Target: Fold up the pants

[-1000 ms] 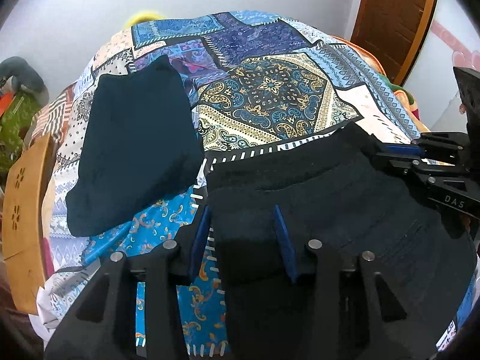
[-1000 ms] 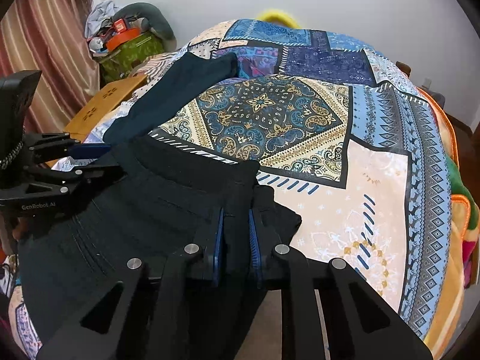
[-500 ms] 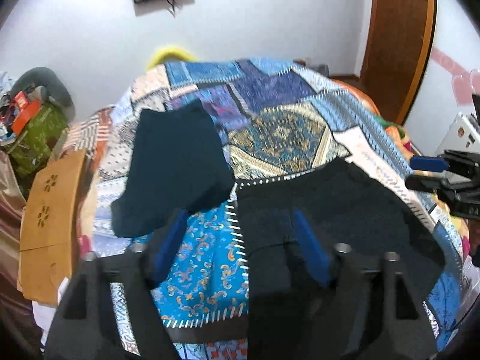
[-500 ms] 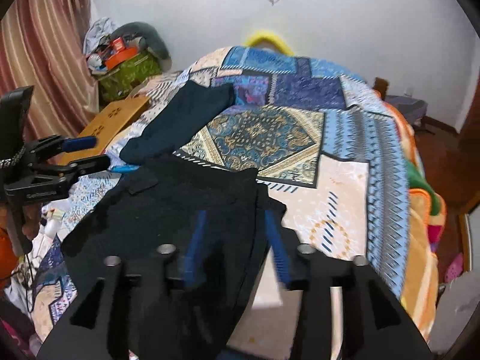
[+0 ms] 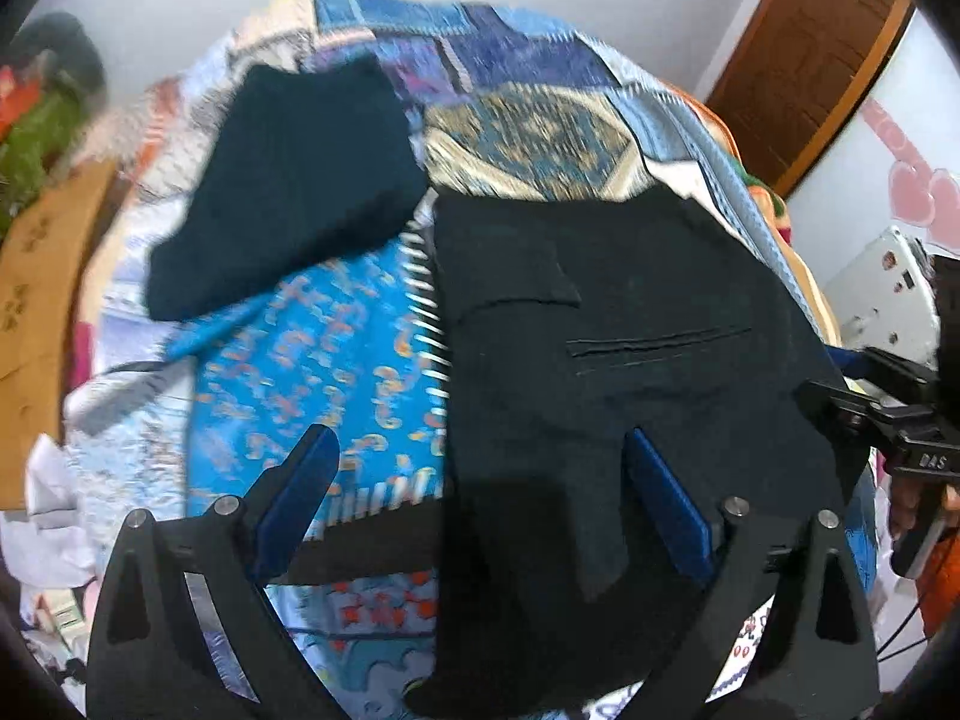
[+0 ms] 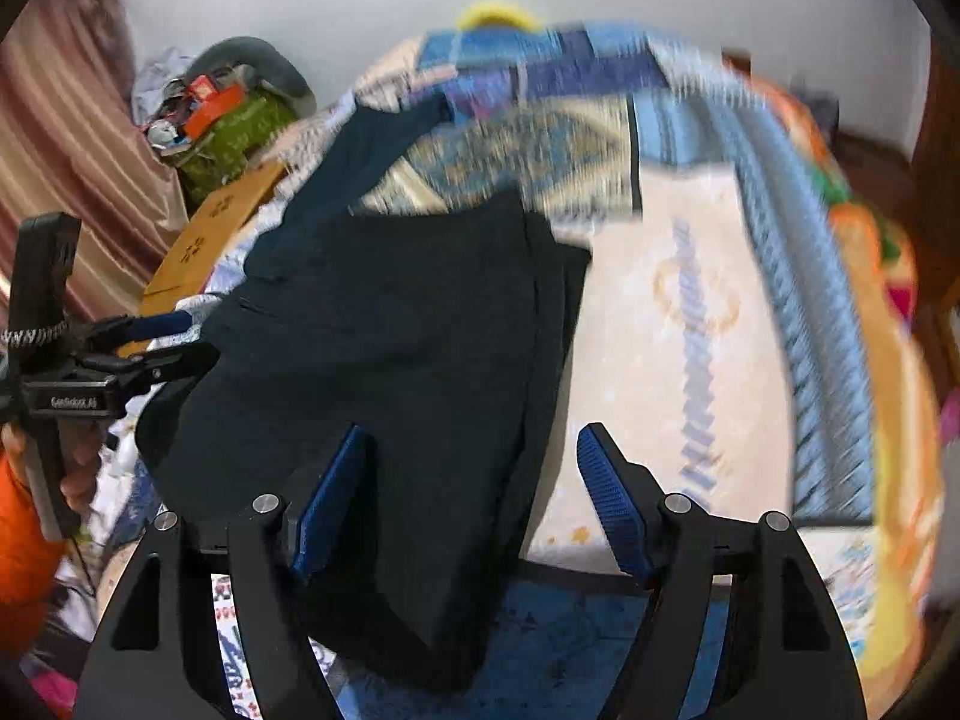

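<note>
Pants (image 5: 612, 324) flat on bedspread (image 5: 336, 372), hem overhanging edge.

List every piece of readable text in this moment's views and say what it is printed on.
"DAS" - white letters on the body of the right gripper, seen from the left wrist view.
"GenRobot.AI" - small and soft, likely reading, on the body of the left gripper, seen from the right wrist view.
Nothing legible on the black pants; the bedspread print is pattern only.

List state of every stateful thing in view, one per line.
Left hand-held gripper: open, holding nothing.
Right hand-held gripper: open, holding nothing.
Black pants: folded, flat on the bed, near end hanging over the edge.
Dark garment: folded, lying beside the pants.
Bedspread: spread over the bed.
</note>
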{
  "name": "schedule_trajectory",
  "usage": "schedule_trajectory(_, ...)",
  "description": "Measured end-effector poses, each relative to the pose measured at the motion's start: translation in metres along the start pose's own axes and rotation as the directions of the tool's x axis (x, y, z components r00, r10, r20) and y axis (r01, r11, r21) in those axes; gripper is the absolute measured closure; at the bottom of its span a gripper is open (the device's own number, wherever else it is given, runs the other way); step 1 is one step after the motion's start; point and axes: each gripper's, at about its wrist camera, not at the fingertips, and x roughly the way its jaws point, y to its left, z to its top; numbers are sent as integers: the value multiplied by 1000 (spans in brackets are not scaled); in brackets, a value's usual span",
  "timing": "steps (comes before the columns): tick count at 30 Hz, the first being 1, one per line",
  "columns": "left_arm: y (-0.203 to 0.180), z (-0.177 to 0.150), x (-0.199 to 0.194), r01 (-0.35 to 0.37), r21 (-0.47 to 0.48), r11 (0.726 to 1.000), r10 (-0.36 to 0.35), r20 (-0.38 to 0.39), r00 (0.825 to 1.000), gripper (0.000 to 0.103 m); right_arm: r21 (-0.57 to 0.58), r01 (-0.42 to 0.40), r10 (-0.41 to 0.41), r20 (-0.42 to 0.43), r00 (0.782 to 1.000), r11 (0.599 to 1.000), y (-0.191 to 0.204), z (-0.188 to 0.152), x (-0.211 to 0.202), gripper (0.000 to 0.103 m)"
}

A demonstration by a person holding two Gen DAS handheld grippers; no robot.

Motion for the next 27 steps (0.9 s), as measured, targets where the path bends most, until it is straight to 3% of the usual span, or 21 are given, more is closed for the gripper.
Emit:
schedule_trajectory(2, -3, 4, 11, 9, 4, 1000, -9, -28, 1000, 6, 59, -55, 57, -25, 998, 997, -10, 3, 9, 33)
schedule_trajectory(5, -2, 13, 28, 84, -34, 996, -87, -88, 992, 5, 62, -88, 90, -26, 996, 994, -13, 10, 17, 32)
schedule_trajectory(8, 6, 23, 47, 197, -124, 973, -216, -171, 961, 5, 46, -135, 137, -47, 989, 990, -9, 15, 26, 30)
schedule_trajectory(11, 3, 31, 51, 208, -109, 972, -225, -174, 959, 6, 20, -156, 157, -66, 985, 988, -7, 21, 33, 33)
schedule_trajectory(15, -9, 40, 48, 231, -70, 970, -240, -163, 957, 29, 42, -190, 193, -79, 978, 981, -14, 26, 39, 51)
schedule_trajectory(20, -16, 47, 44, 219, -41, 975, -223, -169, 960, 46, 55, -213, 217, -83, 973, 976, -15, 29, 33, 77)
schedule_trajectory(24, -21, 50, 30, 199, -6, 980, -198, -153, 968, 62, 6, -194, 194, -61, 979, 981, -4, 33, 20, 83)
schedule_trajectory(27, -24, 51, 16, 181, 20, 983, -178, -123, 976, 70, -54, -184, 182, -26, 983, 982, 12, 43, 6, 84)
